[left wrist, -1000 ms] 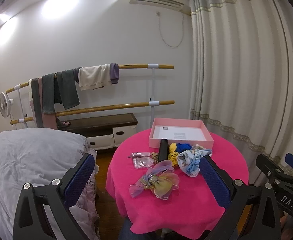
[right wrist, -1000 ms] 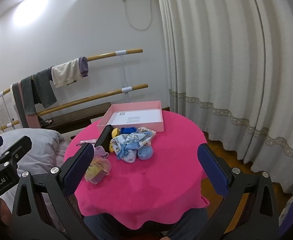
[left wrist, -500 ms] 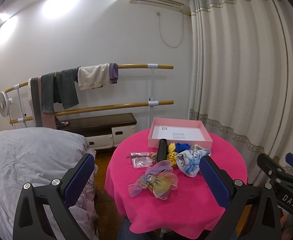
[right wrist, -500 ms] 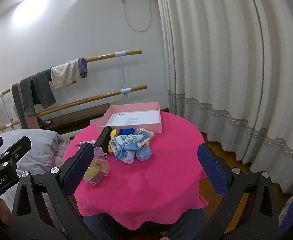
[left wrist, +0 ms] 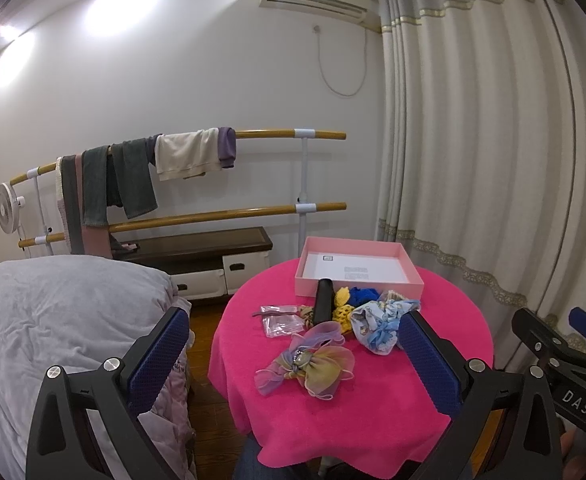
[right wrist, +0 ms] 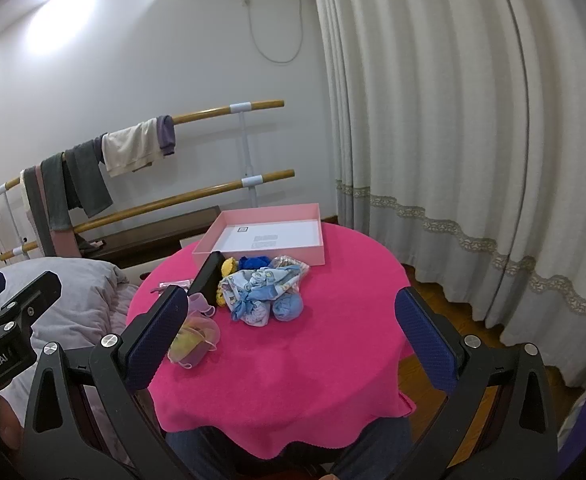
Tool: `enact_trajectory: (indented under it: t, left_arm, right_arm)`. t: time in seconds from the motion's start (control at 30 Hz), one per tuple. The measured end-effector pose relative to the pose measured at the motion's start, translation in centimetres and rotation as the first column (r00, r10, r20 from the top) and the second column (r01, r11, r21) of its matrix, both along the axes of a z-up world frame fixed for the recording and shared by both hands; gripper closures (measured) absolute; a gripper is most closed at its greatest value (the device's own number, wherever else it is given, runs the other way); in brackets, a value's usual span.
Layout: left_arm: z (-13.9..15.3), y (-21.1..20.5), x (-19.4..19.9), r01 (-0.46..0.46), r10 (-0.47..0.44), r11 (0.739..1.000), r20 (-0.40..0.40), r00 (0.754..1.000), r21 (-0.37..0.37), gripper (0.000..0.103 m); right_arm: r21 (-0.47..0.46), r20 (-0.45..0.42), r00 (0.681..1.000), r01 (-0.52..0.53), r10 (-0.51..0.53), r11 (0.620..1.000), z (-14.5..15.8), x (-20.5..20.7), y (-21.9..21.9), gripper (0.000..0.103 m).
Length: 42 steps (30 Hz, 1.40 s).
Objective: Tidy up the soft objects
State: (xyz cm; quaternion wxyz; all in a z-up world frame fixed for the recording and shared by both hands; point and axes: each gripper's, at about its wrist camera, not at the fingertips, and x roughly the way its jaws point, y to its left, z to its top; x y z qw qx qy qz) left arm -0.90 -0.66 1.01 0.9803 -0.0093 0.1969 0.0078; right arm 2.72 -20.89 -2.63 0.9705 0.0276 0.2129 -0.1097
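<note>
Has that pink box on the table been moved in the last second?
No. The pink box sits at the far edge of the pink table, just behind the pile of soft things, as before; only the camera drifted slightly.

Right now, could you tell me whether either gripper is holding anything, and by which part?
Nothing is held: the left gripper and right gripper both hover open above the table.
</note>
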Motion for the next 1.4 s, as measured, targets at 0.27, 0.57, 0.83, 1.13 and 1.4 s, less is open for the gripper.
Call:
enact_trajectory:
  t: [0.27, 0.57, 0.83, 1.13, 1.4]
  left_arm:
    - [-0.4, 0.1, 0.2, -0.001, 0.001, 1.000, 0.000, 1.000, -0.004, 0.000]
    - [-1.4, 0.5, 2.0, -0.020, 0.020, 1.000, -0.016, 1.000, -0.013, 0.000]
    - [-4.0, 0.7, 6.2, -0.027, 0.026, 1.000, -0.099, 0.995, -0.008, 0.000]
    - [-7.3, 0.3, 12.1, -0.016, 0.018, 1.000, -0.222, 0.975, 0.010, 0.000]
    - [-11.3, 0.2, 19.0, -0.014, 0.010, 1.000, -0.346, 0.938, -0.007, 0.000]
  right_arm:
    - [-0.006, 0.000, 1.000, 0.002, -0.002, 1.000, -0.1, 0.0, 0.1, 0.000]
    - [-0.021, -0.043, 0.999, -0.011, 0.010, 1.000, -1.3, 2.2, 0.4, 0.000]
    - [-0.012, -0.105, 0.994, -0.031, 0.029, 0.999, -3.4, 5.9, -0.7, 0.000]
    - [0.001, -0.207, 0.977, -0.050, 0.049, 0.999, -7.0, 10.2, -1.3, 0.000]
    - [0.021, -0.289, 0.955, -0.066, 0.070, 0.998, -9.8, 14.0, -1.9, 0.000]
